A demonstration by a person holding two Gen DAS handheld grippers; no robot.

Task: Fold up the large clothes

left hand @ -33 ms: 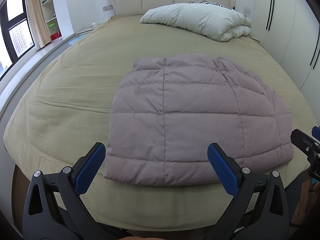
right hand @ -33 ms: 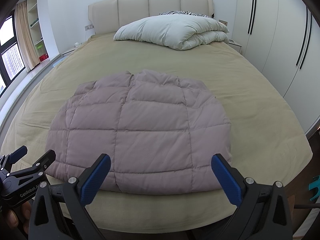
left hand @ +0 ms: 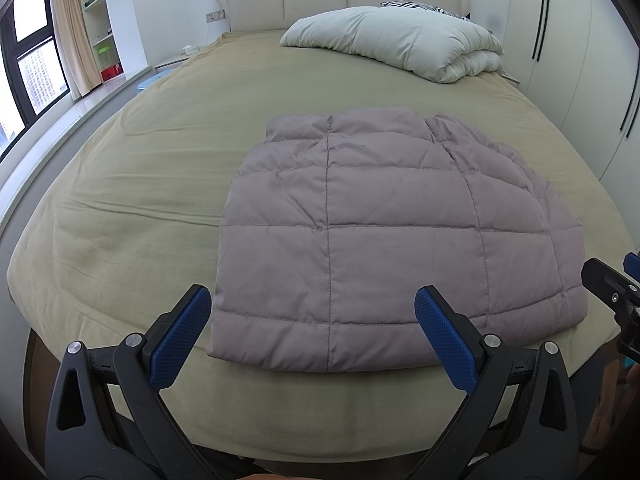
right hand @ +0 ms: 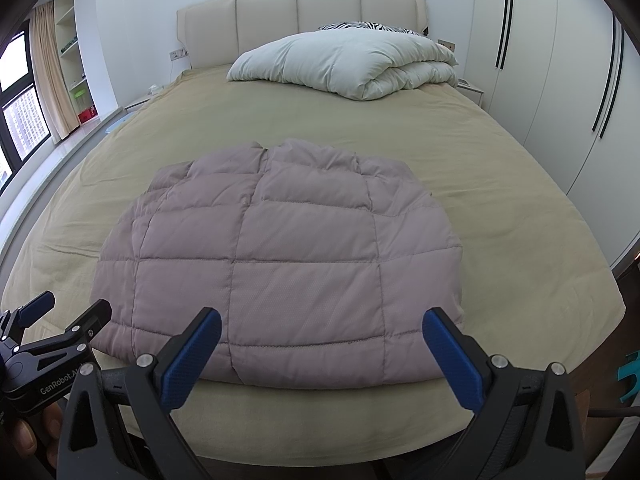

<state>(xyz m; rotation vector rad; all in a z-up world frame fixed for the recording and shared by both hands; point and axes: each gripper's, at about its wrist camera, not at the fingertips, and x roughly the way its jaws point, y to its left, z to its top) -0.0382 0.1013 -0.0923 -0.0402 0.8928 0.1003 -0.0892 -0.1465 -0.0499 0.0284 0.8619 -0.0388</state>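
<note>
On your left, the left gripper [left hand: 312,332] hangs with its blue pads spread wide and nothing between them, just short of the near hem of the quilted mauve down jacket [left hand: 384,232]. The jacket lies flat near the foot of the tan bedspread [left hand: 132,184], well apart from the folded white duvet [left hand: 404,44] at the headboard. It looks already folded in from the sides into a compact panel, so you are probably between folds. Its long axis seems to run from the hem nearest you to the collar end, which points toward the headboard. On your right, the right gripper [right hand: 320,344] is likewise wide apart and empty, hovering over the hem. The next move likely calls for pinching both near hem corners together and carrying them evenly toward the collar.
</note>
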